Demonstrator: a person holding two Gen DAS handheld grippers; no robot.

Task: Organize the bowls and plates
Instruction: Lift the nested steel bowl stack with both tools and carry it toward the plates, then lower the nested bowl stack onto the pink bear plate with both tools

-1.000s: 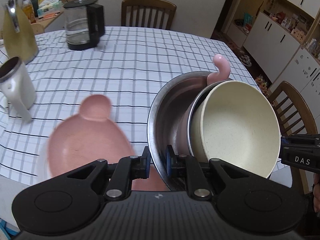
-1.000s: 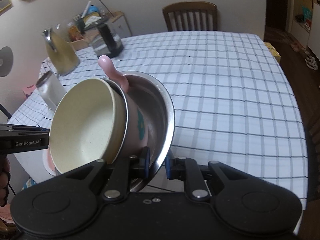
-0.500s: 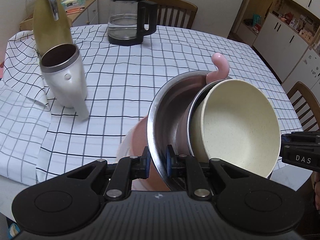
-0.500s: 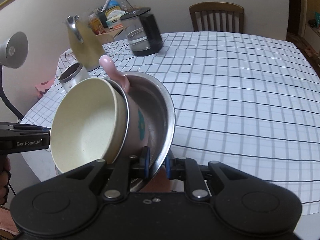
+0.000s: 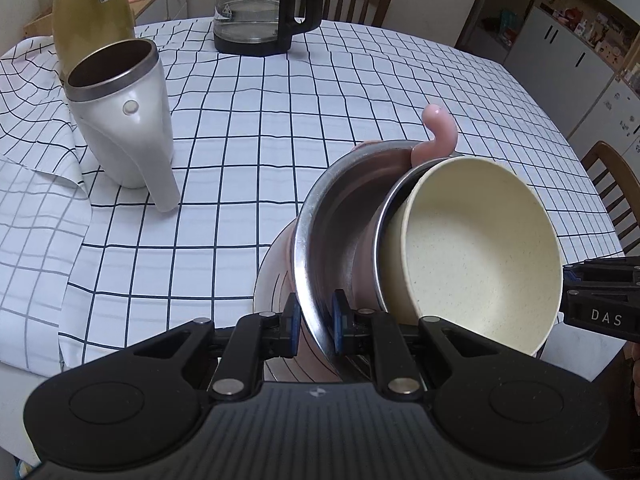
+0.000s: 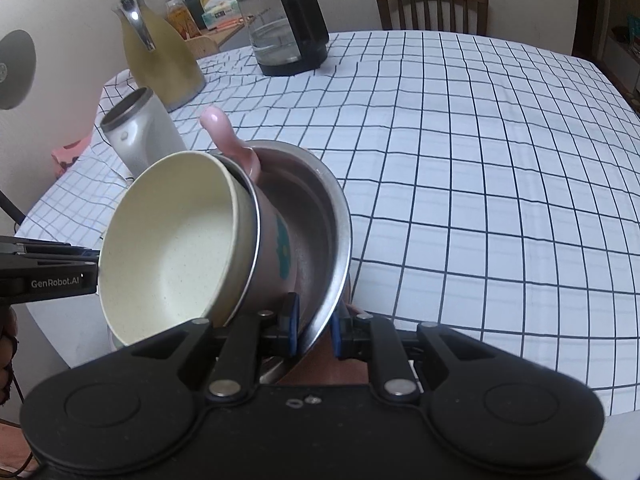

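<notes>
A stack of nested bowls is held tilted between both grippers above the table's near edge. The outer steel bowl [image 5: 332, 216] holds a pink bowl with a curled pink handle [image 5: 440, 128], and a cream bowl [image 5: 480, 256] sits innermost. My left gripper [image 5: 314, 322] is shut on the steel bowl's rim. My right gripper [image 6: 314, 322] is shut on the opposite rim of the steel bowl [image 6: 320, 216]; the cream bowl [image 6: 172, 248] and pink handle [image 6: 224, 136] show there too. A white plate [image 5: 266, 300] lies under the stack, mostly hidden.
On the checked tablecloth [image 5: 248, 128] stand a white steel-rimmed jug [image 5: 124, 112], a yellow-green thermos [image 5: 92, 12] and a glass coffee pot [image 5: 256, 8]. Wooden chairs [image 6: 432, 4] stand at the far side and right. Cabinets [image 5: 580, 40] stand at the far right.
Both grippers have carried the bowl stack leftward along the table. The pink plate seen earlier is now hidden under the stack, and the jug and thermos look closer.
</notes>
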